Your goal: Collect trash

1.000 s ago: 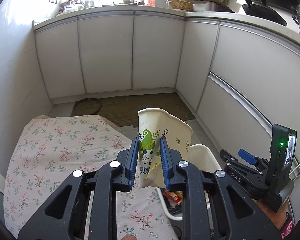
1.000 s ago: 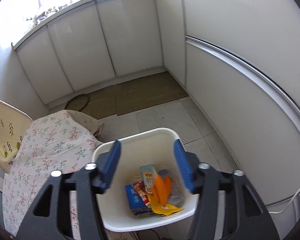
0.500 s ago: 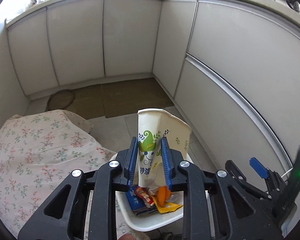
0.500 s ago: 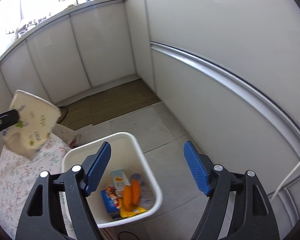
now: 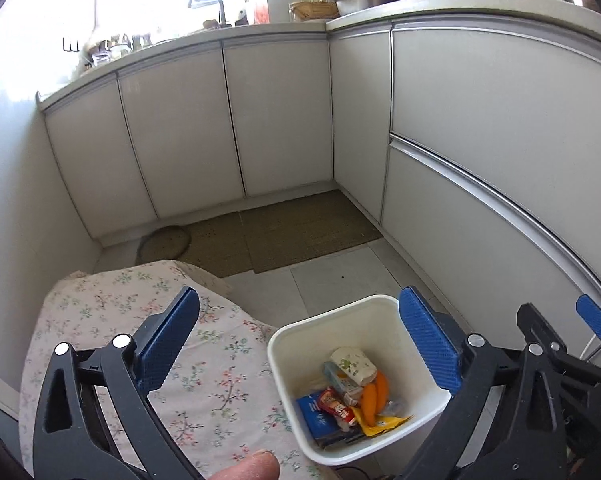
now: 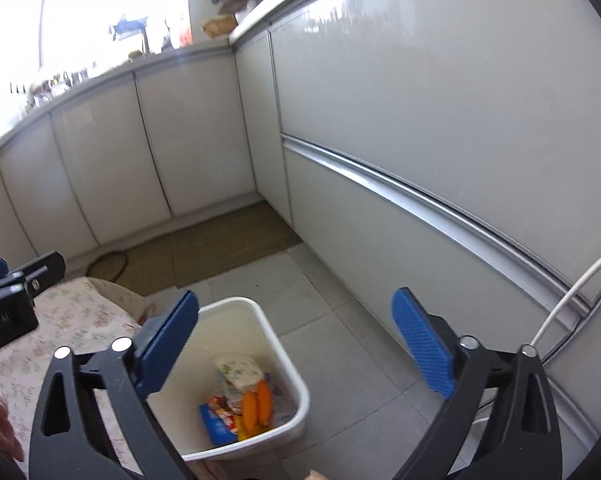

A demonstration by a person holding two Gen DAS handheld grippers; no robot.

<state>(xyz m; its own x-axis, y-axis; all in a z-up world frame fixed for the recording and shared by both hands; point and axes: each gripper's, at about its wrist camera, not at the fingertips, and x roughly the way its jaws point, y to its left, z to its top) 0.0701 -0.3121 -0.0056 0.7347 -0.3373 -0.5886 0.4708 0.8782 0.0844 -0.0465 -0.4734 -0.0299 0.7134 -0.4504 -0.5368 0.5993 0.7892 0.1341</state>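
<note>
Two views we compare: left gripper (image 5: pixel 298 330), jaws just sprung wide, grips nothing; crumpled floral paper cup (image 5: pixel 352 365) lies in white plastic bin (image 5: pixel 328 318). Right gripper (image 6: pixel 294 330), jaws just widened, equally empty. Only right view shows white cable (image 6: pixel 572 288) at 3 o'clock. Floral cloth (image 5: pixel 112 300) at 9; grey tile floor (image 5: pixel 336 276), woven mat (image 5: pixel 300 224) at 12.

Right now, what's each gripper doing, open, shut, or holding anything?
Left gripper: open, jaws just opened, empty; the paper cup lies in the bin.
Right gripper: open, jaws just opened wider, empty.
</note>
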